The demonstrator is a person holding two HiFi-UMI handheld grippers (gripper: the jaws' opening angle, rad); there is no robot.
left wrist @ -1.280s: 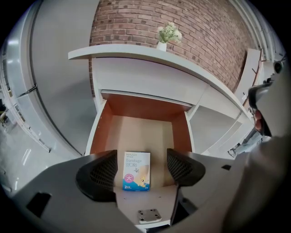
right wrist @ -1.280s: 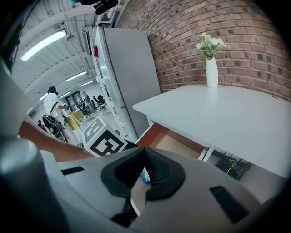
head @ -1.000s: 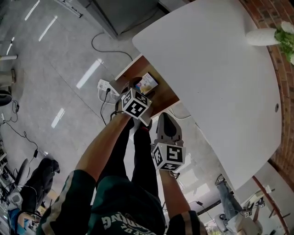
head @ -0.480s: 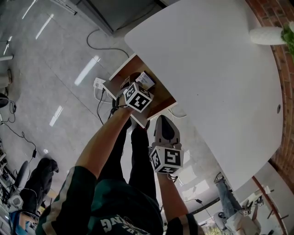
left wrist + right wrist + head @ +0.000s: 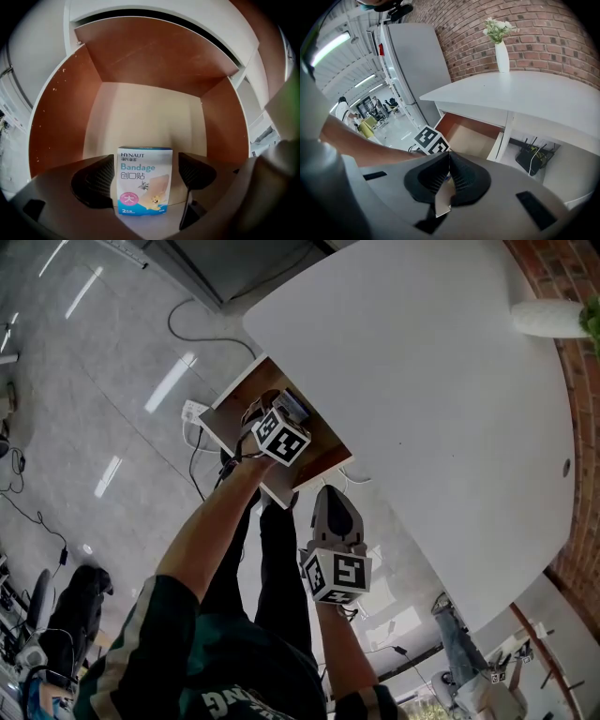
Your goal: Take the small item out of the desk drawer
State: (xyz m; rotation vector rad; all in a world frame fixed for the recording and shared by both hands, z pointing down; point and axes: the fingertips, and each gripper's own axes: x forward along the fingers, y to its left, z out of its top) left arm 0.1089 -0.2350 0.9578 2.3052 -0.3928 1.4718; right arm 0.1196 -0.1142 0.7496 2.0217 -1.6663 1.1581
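Left gripper (image 5: 146, 177) – jaws wide apart, just been opening, pointing steeply down into the open drawer (image 5: 61, 117). A bandage box (image 5: 144, 182) stands upright between the two pads (image 5: 96, 180), printed face toward the gripper's camera, resting on the drawer's pale floor near its front. The pads flank the box closely on both sides, but a sliver of space shows on the right, so no squeeze on it. The drawer's side walls are reddish brown and its back runs under the white desk (image 5: 422, 381). From the head view the drawer sticks out from the desk's curved edge, with the person's left forearm (image 5: 211, 531) reaching down to it. Right gripper (image 5: 449, 174) – pads pressed together, held well clear of the drawer on the person's near side, aimed toward the desk. Its camera catches the left gripper's marker cube (image 5: 431, 139) in front of the drawer. On the desk's far end, a white vase (image 5: 502, 56) with flowers (image 5: 499, 26) stands against a brick wall (image 5: 543, 33). A power strip (image 5: 194, 415) lies on the grey floor (image 5: 94, 381) beside the drawer.
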